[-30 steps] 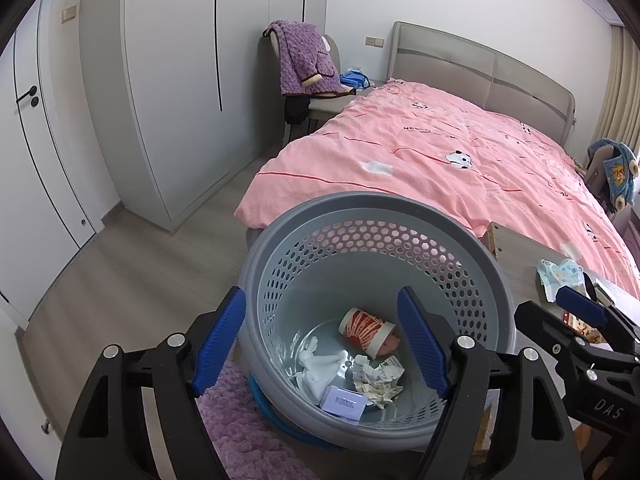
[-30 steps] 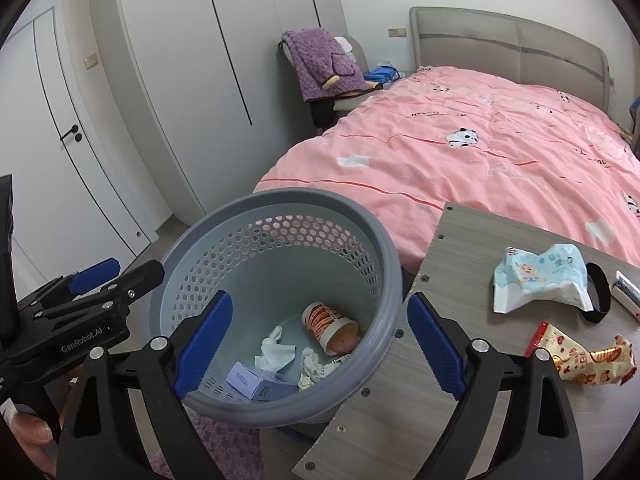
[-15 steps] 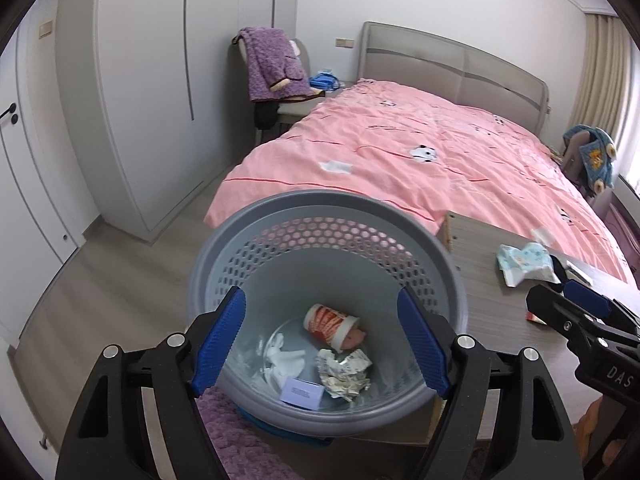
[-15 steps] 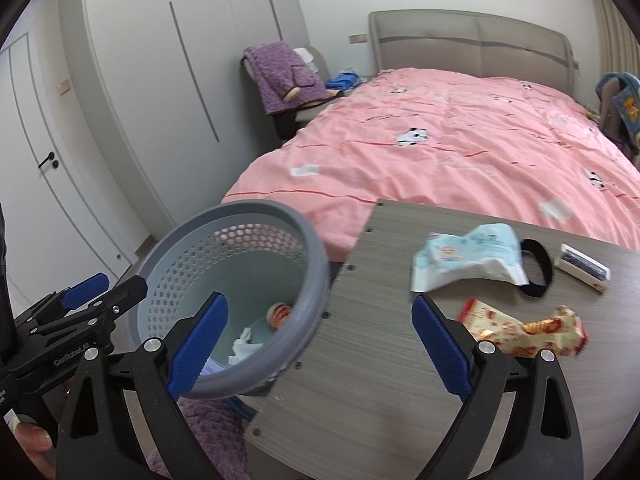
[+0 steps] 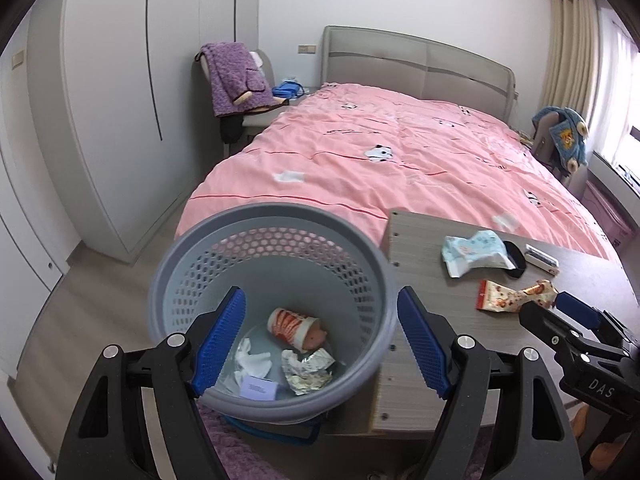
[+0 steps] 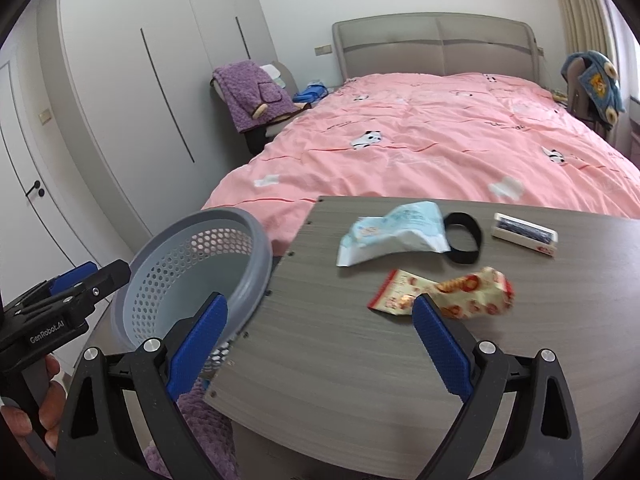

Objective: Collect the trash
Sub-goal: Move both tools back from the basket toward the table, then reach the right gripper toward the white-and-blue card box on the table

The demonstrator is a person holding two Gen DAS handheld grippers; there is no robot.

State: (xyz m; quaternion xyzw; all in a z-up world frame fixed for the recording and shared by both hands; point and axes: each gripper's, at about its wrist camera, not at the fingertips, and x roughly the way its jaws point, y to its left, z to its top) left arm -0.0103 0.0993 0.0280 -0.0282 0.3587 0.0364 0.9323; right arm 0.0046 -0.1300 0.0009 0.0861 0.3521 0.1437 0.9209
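A grey perforated trash basket (image 5: pixel 272 236) stands at the table's left edge; it also shows in the right wrist view (image 6: pixel 192 256). Inside lie a red-striped paper cup (image 5: pixel 290 324), crumpled tissue (image 5: pixel 254 360), a crumpled wrapper (image 5: pixel 306 368) and a small card (image 5: pixel 258 388). On the wooden table (image 6: pixel 340 360) lie a red-yellow snack wrapper (image 6: pixel 444 292), a pale blue wipes pack (image 6: pixel 394 232), a black hair band (image 6: pixel 462 236) and a small white box (image 6: pixel 524 234). My left gripper (image 5: pixel 320 336) is open above the basket. My right gripper (image 6: pixel 318 336) is open over the table, near the snack wrapper.
A bed with a pink duvet (image 6: pixel 440 140) lies behind the table. A chair with a purple garment (image 5: pixel 236 76) stands by the white wardrobe (image 5: pixel 120 80). A purple rug (image 6: pixel 204 420) lies under the table's near left corner. Another chair with blue clothing (image 6: pixel 596 80) stands far right.
Both grippers have swung right. The right gripper has moved from over the basket to over the table, toward the snack wrapper. The left view now shows more of the table.
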